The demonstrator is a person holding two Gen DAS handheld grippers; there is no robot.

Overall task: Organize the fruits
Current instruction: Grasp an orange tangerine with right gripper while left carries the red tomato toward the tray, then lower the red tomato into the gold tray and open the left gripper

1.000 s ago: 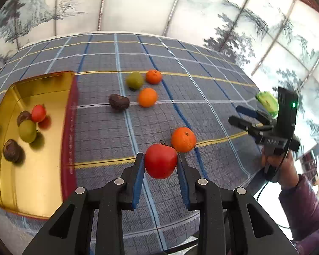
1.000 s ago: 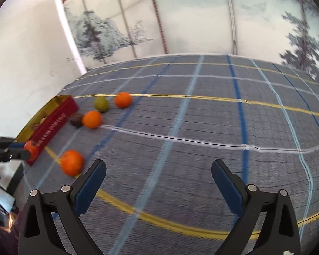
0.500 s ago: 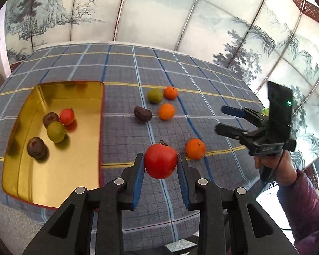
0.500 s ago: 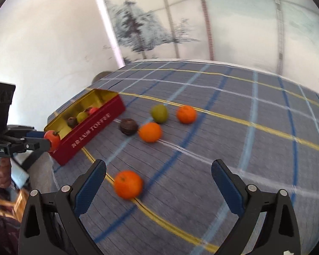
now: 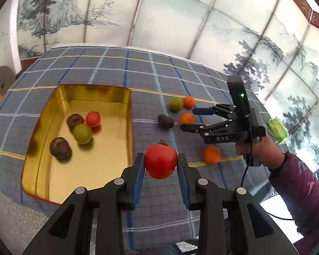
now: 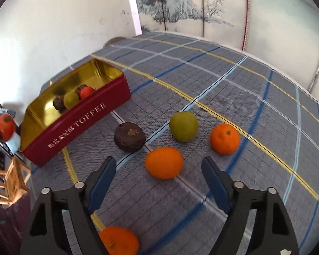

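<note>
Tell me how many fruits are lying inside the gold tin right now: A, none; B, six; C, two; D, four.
D: the left wrist view shows four in the tin: two dark fruits, a green one and a small red one.

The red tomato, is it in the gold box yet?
Not yet. The left gripper is shut on the red tomato, holding it above the cloth beside the gold box.

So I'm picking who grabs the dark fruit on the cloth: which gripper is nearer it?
Right. The right gripper hovers open just short of the dark fruit. The left gripper is farther back near the tin, shut on a red fruit.
</note>
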